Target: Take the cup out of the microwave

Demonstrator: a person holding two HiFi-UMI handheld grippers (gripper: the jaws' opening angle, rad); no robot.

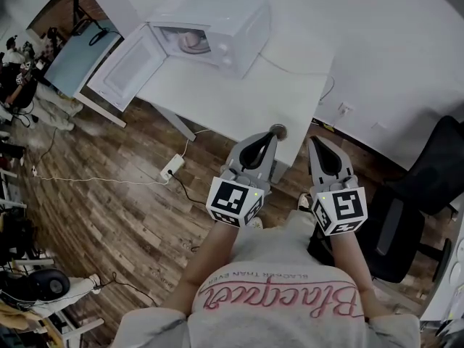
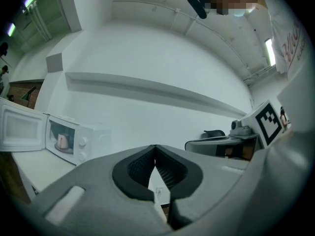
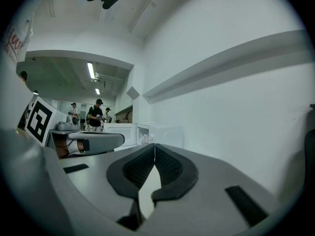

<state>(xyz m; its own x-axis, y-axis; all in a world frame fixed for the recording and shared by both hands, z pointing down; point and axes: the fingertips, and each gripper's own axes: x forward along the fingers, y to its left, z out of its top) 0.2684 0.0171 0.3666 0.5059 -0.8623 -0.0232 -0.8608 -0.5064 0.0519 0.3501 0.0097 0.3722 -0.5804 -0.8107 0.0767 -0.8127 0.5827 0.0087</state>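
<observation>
Head view steep down, gripper views lvl, all 3 share microwave (image 1: 230, 22)

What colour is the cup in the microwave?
Pale pink cup, sitting inside the white microwave; the left gripper view shows it best.

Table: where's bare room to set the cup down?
Free: the bare table stretch between the microwave front and the near edge. Crowded: the open door juts out beside the microwave, the cup sits inside, a thin cable runs toward the right edge.
</observation>
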